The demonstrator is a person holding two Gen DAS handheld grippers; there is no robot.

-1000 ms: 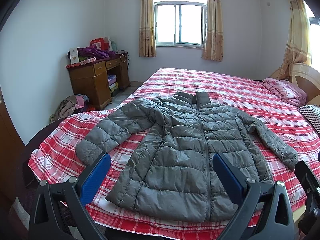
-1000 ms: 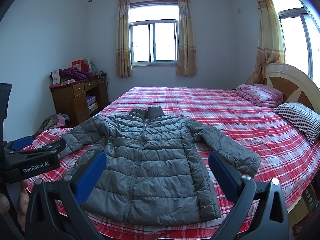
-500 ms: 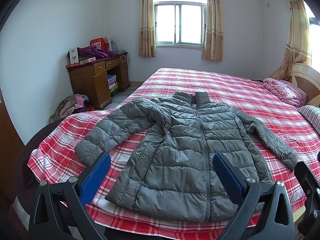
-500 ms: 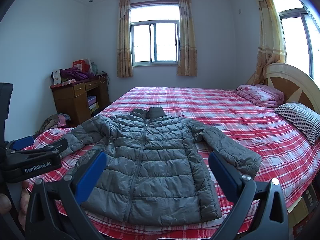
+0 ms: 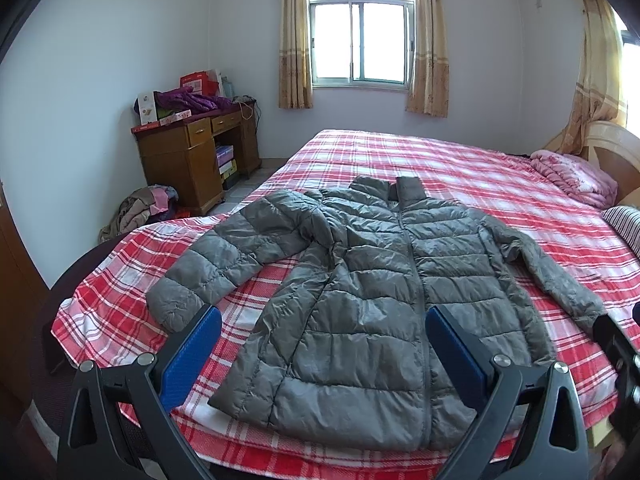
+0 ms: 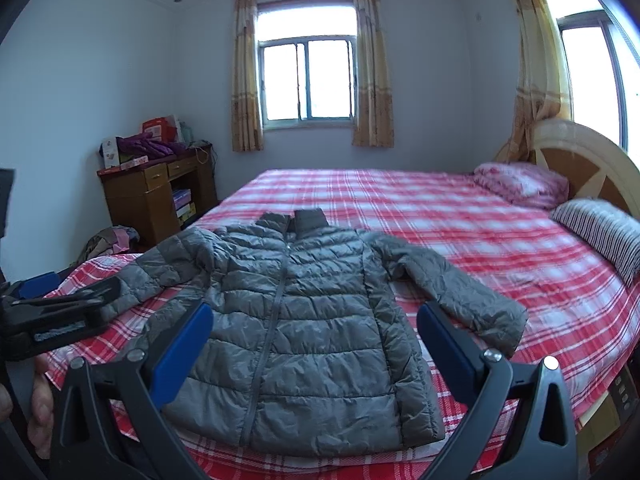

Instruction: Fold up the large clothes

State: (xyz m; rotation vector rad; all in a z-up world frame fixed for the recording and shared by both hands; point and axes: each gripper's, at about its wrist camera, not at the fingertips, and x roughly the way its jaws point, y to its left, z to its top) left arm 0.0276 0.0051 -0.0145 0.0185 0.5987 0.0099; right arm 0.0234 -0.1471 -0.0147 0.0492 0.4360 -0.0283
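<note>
A grey quilted puffer jacket (image 5: 372, 292) lies flat and zipped on the red plaid bed (image 5: 460, 168), collar toward the window, both sleeves spread out to the sides. It also shows in the right wrist view (image 6: 296, 320). My left gripper (image 5: 322, 350) is open and empty, held above the jacket's hem near the bed's front edge. My right gripper (image 6: 314, 344) is open and empty, also above the hem. The left gripper's body (image 6: 52, 316) shows at the left edge of the right wrist view.
A wooden desk (image 5: 192, 152) with boxes and purple clothes stands at the left wall, with a clothes pile (image 5: 140, 212) on the floor beside it. A pink folded quilt (image 6: 520, 184) and a striped pillow (image 6: 600, 232) lie by the headboard. A window (image 5: 360, 40) is at the far wall.
Both grippers have shifted only slightly; the right wrist view has drifted a little. The jacket has not moved.
</note>
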